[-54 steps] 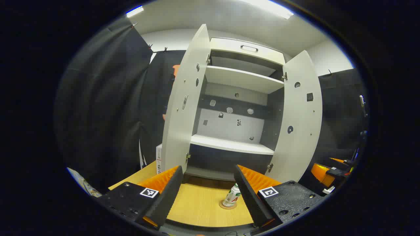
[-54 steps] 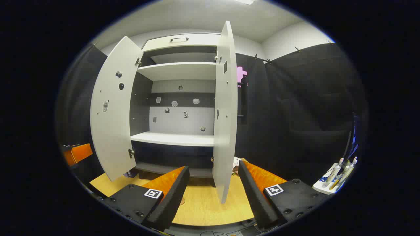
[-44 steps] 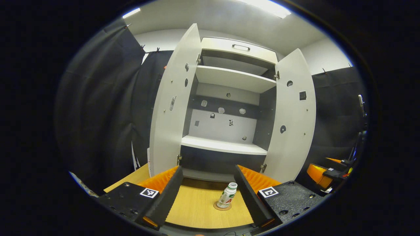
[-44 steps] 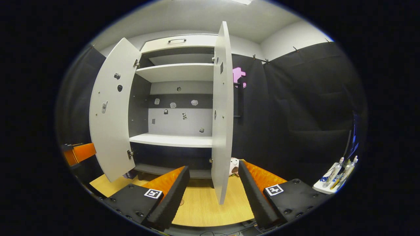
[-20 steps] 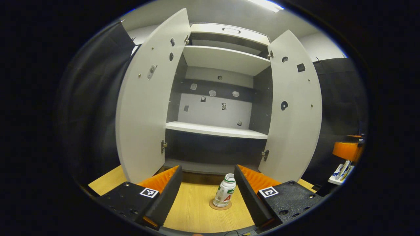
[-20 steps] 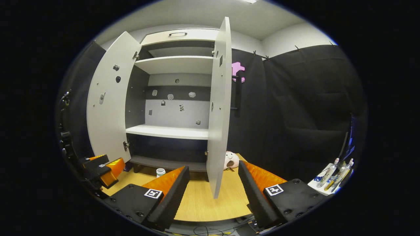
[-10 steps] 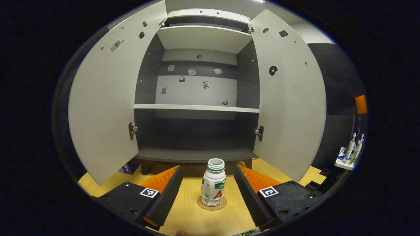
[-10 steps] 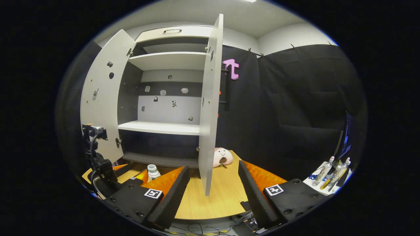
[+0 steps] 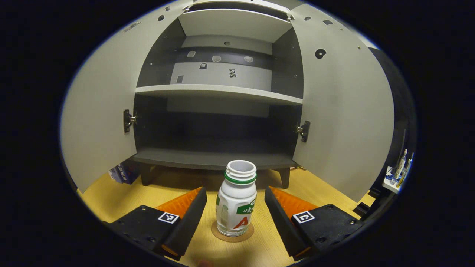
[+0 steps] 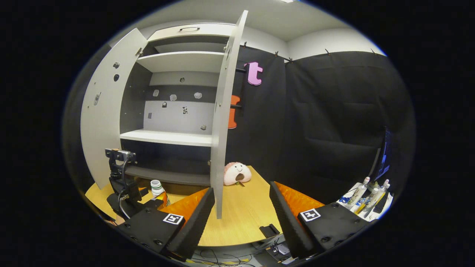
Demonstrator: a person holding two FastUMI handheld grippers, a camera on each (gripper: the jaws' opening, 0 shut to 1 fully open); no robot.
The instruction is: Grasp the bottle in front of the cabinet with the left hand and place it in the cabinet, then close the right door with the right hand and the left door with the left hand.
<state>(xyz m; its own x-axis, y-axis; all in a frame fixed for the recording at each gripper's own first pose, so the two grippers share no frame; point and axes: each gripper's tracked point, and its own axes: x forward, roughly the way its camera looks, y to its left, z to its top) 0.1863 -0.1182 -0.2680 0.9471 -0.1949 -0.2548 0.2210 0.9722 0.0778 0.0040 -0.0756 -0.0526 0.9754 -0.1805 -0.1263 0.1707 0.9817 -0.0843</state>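
Left gripper view: bottle (image 9: 236,205) standing upright at lower centre on a round coaster (image 9: 233,233), cap off, neck open. Left gripper (image 9: 235,207) spread wide, one finger on each side of the bottle, neither touching it. Wooden table (image 9: 308,190) underneath. Cabinet (image 9: 219,91) looming behind, left door (image 9: 100,107) and right door (image 9: 345,111) both swung wide, bottom shelf bare just beyond the bottle. Small box (image 9: 120,173) tucked at lower left behind the left door.

Right gripper view: right gripper (image 10: 242,207) parted wide at the bottom, nothing between the fingers. Right door (image 10: 222,111) edge-on at centre, still open. Bottle (image 10: 157,190) small at lower left, in front of the cabinet (image 10: 174,138), with the left gripper (image 10: 124,193) right beside it. Plush toy (image 10: 236,173) on the table (image 10: 245,218) right of the door. Tubes (image 10: 365,198) at far lower right.
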